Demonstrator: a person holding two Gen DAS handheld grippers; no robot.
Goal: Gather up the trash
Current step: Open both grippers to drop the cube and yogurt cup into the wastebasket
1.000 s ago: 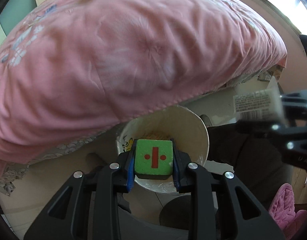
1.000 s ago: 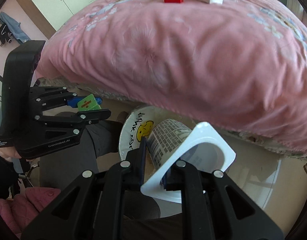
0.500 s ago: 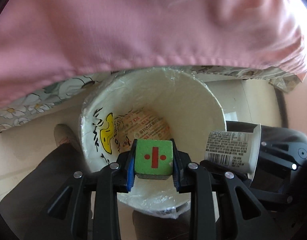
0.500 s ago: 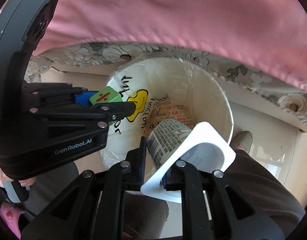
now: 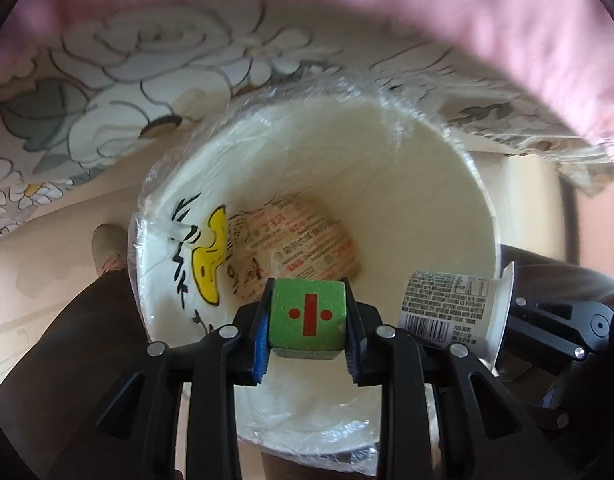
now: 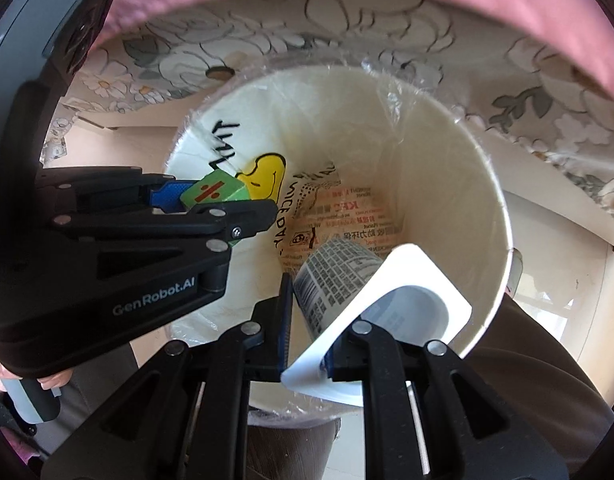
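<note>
Green cube clamped in left gripper | right gripper grasping yogurt cup | over bin

A green cube with red marks, a cream bin with a yellow cartoon, pink quilt.

Pink quilt blurred; printed wrapper in bin partly hidden behind cup

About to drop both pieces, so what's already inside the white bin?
Inside the lined white bin, a crumpled printed paper wrapper lies at the bottom. The green cube in the left claw and the yogurt cup cover part of the bottom.
</note>
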